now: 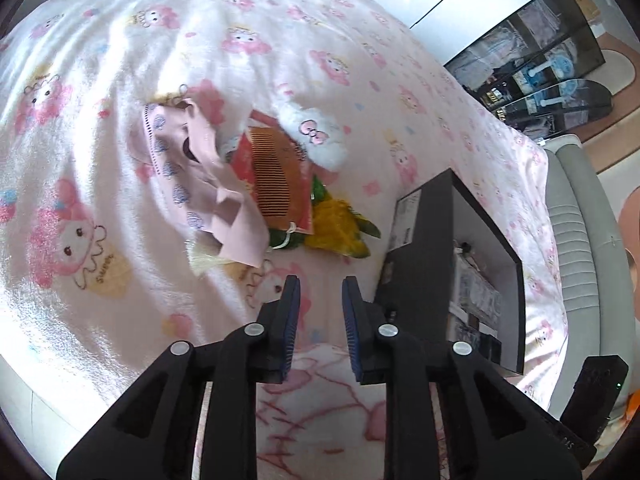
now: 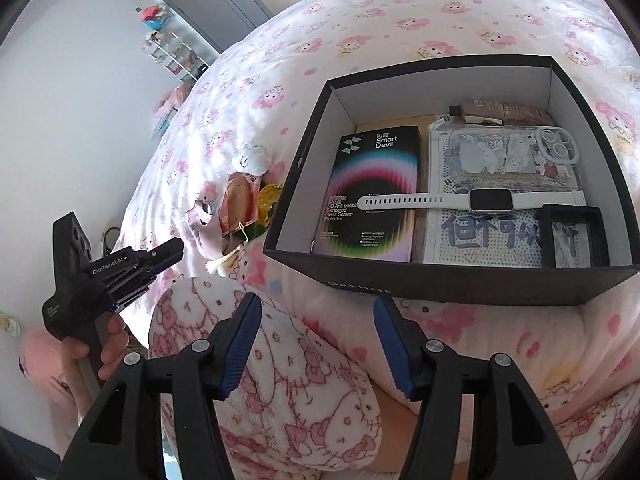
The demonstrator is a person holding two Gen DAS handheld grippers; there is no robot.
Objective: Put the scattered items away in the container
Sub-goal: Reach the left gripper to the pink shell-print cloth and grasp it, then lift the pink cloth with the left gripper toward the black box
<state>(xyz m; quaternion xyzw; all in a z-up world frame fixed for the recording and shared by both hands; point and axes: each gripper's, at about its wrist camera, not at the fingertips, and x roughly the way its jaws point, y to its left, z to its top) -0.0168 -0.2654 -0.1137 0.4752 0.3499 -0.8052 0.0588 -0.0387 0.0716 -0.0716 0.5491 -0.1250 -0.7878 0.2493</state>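
Note:
A pile lies on the pink patterned bed: a wooden comb on a red packet, a pink cloth pouch, a white plush item with a pink bow and a yellow-green item. My left gripper is open and empty, a little short of the pile; it also shows in the right wrist view. The black box holds a white smartwatch, a screen-protector pack and a phone case. My right gripper is open and empty, just before the box's near wall.
The box stands right of the pile. A knee in Hello Kitty pyjamas lies under the right gripper. The bed edge and a grey frame are at the right. Shelves stand by the wall.

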